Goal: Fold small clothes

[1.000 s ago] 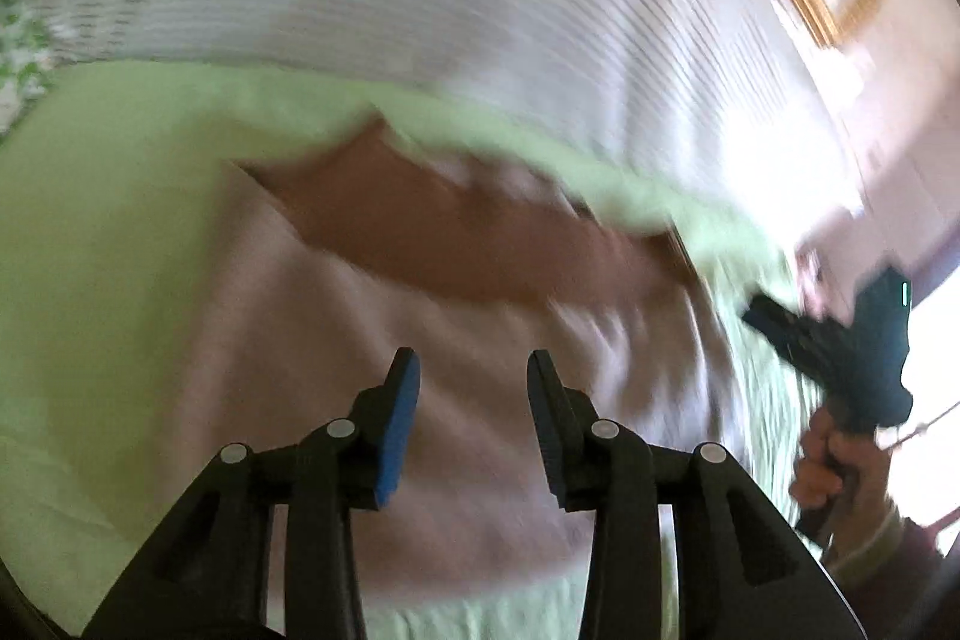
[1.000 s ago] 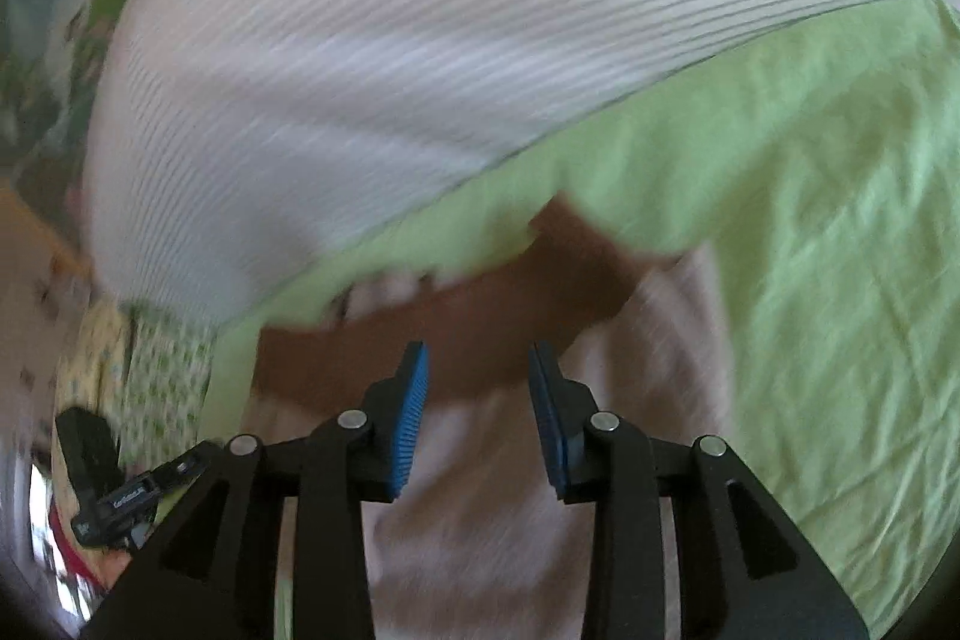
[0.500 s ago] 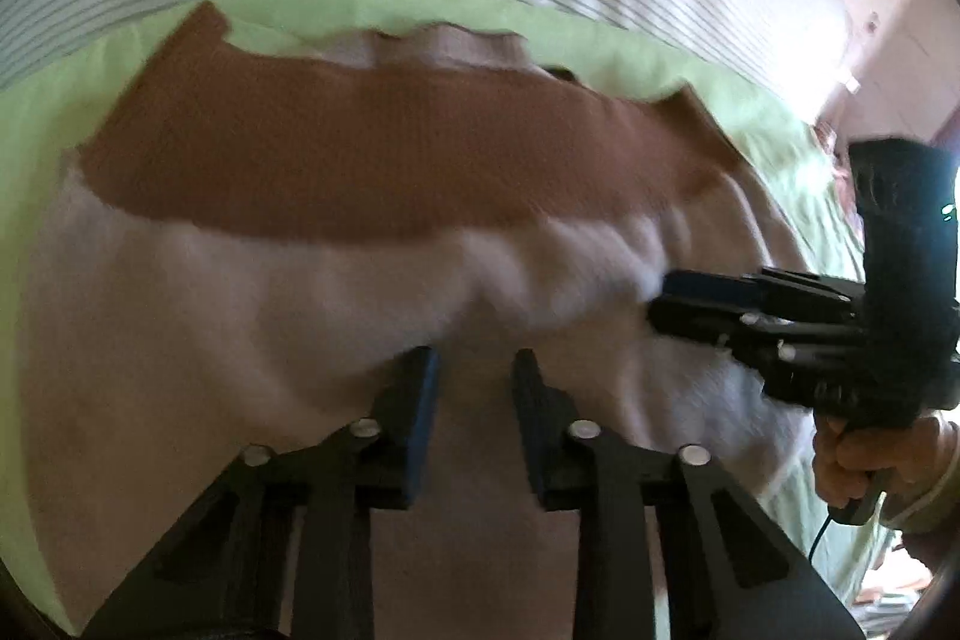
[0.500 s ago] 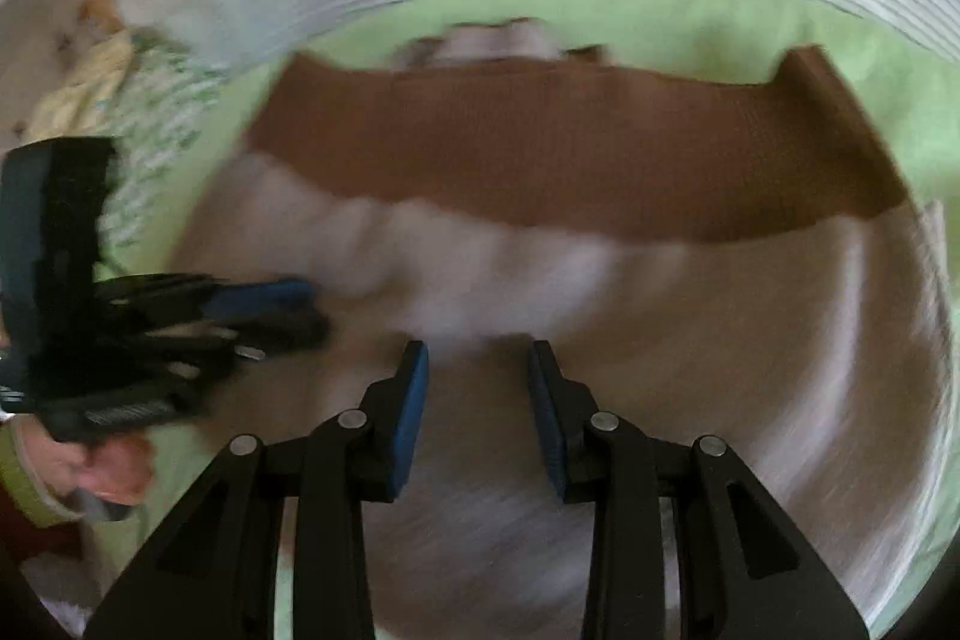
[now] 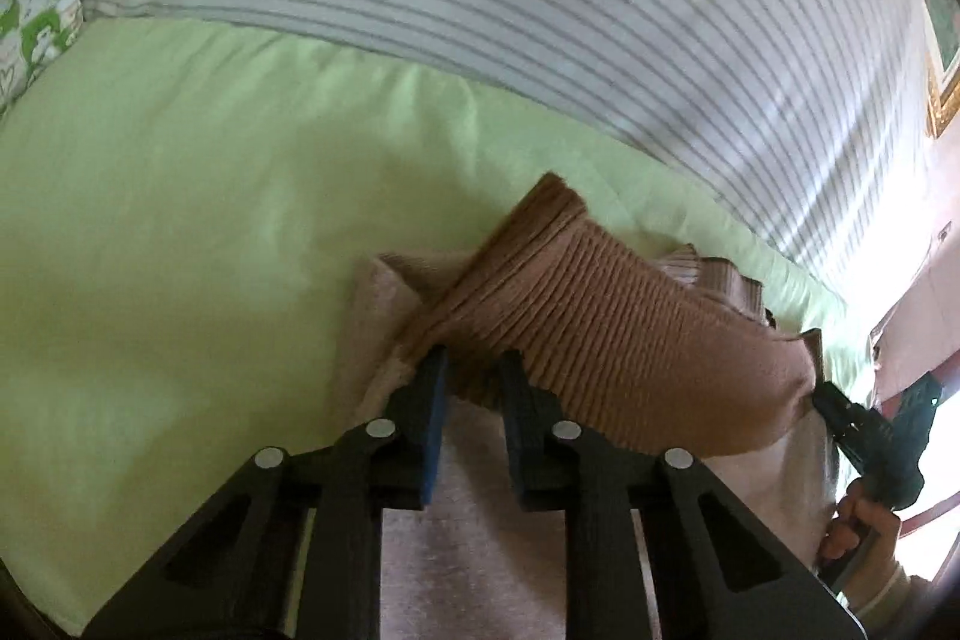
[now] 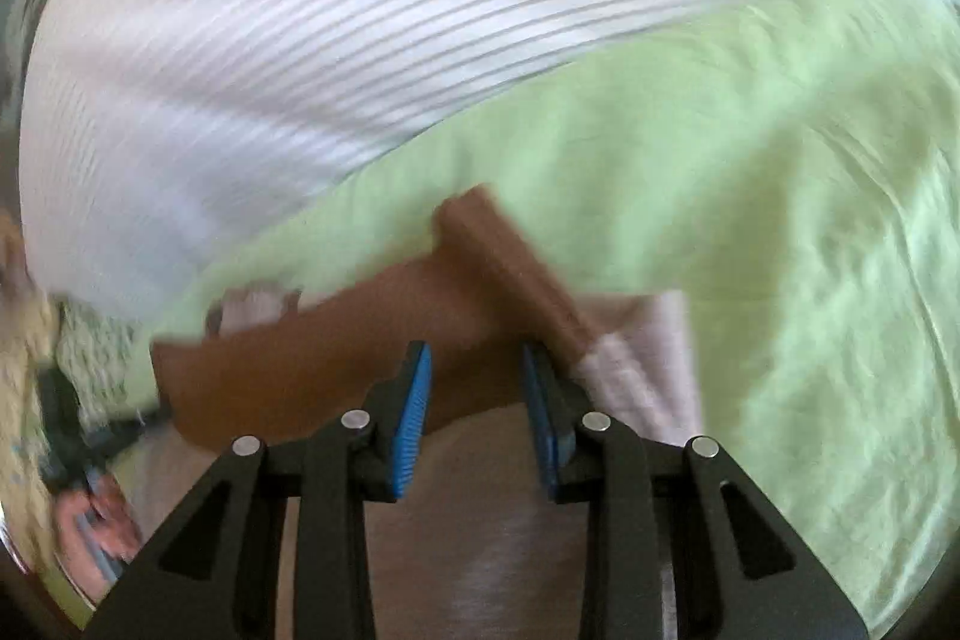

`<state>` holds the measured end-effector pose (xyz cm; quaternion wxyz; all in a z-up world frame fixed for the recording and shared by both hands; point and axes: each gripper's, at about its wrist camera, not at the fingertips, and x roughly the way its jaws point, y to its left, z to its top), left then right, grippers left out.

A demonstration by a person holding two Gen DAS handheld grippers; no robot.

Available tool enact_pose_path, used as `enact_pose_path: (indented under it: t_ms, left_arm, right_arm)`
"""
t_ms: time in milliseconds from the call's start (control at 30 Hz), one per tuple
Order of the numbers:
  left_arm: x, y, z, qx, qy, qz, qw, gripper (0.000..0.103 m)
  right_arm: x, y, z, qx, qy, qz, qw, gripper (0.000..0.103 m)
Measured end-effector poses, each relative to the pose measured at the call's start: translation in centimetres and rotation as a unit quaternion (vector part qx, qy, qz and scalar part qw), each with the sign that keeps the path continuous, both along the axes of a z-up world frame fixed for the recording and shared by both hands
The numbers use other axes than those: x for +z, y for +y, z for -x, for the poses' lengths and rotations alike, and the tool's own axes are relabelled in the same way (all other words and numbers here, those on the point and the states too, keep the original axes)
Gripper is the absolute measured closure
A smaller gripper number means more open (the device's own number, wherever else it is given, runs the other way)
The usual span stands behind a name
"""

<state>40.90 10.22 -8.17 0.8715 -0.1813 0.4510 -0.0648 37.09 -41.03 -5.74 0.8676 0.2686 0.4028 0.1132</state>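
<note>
Through the left wrist camera we see a small knitted garment [image 5: 600, 340] lying on a pale green bed sheet [image 5: 180, 220]. The garment fills the lower centre and right of the frame. Its body is a soft, fuzzy, pale pink knit, and a wide band of brown ribbed knit [image 5: 630, 334] with raised parallel ridges runs across it. The band is lifted and bunched into a rounded hump.

The left tongs [image 5: 471, 376] are black plastic with blue pads, rising from the bottom centre. Their tips stand a little apart with the gathered brown ribbing pinched between them. At the lower right edge, the right tongs [image 5: 840, 412] meet the far end of the lifted band; whether they grip it is not visible here.

Through the right wrist camera, blurred by motion, the right tongs [image 6: 477, 370] stand apart at the bottom centre, their ridged blue pads [image 6: 414, 412] on either side of the brown band [image 6: 360, 346]. We cannot tell if the pads touch the fabric. A corner of the band sticks up towards the frame's middle.

A smooth, puffy white pillow with thin grey stripes [image 6: 300, 40] spans the top of both views. A green-and-white patterned cloth [image 5: 36, 4] shows at the upper left edge of the left view.
</note>
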Motion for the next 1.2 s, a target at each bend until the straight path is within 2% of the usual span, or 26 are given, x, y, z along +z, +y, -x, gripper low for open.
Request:
enact_pose_path:
  t_ms: [67, 133, 233, 300, 400, 467, 633, 733, 800, 867, 1000, 1200]
  left_arm:
    - [0.1, -0.2, 0.2, 0.002, 0.000, -0.010, 0.9999, 0.087]
    - [0.6, 0.3, 0.1, 0.009, 0.006, -0.014, 0.9999, 0.087]
    - [2.3, -1.8, 1.0, 0.013, 0.003, -0.028, 0.9995, 0.074]
    - [3.3, -2.2, 2.5, 0.017, 0.004, -0.044, 0.9989, 0.058]
    - [4.6, -2.4, 5.6, 0.043, 0.007, -0.053, 0.9976, 0.053]
    - [5.0, -1.9, 7.8, 0.057, 0.010, -0.034, 0.9977, 0.053]
    - [5.0, -0.6, 14.0, 0.099, 0.029, -0.004, 0.9946, 0.051]
    - [4.6, 0.2, 16.9, 0.119, 0.042, 0.000, 0.9920, 0.045]
    - [4.2, 0.9, 18.8, 0.141, 0.053, 0.004, 0.9885, 0.036]
    - [3.5, 1.6, 20.3, 0.164, 0.065, 0.012, 0.9842, 0.033]
    - [1.1, 2.3, 21.0, 0.183, 0.100, 0.041, 0.9771, 0.031]
    - [-1.9, 2.6, 19.9, 0.193, 0.131, 0.092, 0.9681, 0.029]
  right_arm:
    - [-0.6, -1.3, 0.2, -0.027, 0.009, -0.030, 0.999, 0.071]
    - [-0.3, -1.6, 0.6, -0.032, 0.009, -0.035, 0.999, 0.071]
    - [1.6, -1.1, 1.9, -0.024, 0.012, -0.019, 0.999, 0.069]
    - [3.0, -0.4, 3.0, -0.018, 0.007, -0.014, 1.000, 0.069]
    - [4.5, 0.6, 4.8, -0.009, 0.007, -0.019, 1.000, 0.064]
    - [5.2, 1.2, 6.6, -0.005, 0.010, -0.018, 1.000, 0.058]
    - [5.9, 2.7, 10.4, 0.006, 0.019, -0.015, 1.000, 0.058]
    - [5.5, 4.2, 11.8, 0.019, 0.031, -0.016, 0.999, 0.058]
    - [5.1, 4.8, 12.6, 0.025, 0.039, -0.018, 0.999, 0.058]
    - [4.9, 5.5, 13.3, 0.030, 0.044, -0.018, 0.998, 0.058]
    - [4.4, 6.9, 14.2, 0.043, 0.054, -0.023, 0.997, 0.058]
    - [4.5, 8.7, 13.6, 0.069, 0.049, 0.003, 0.996, 0.058]
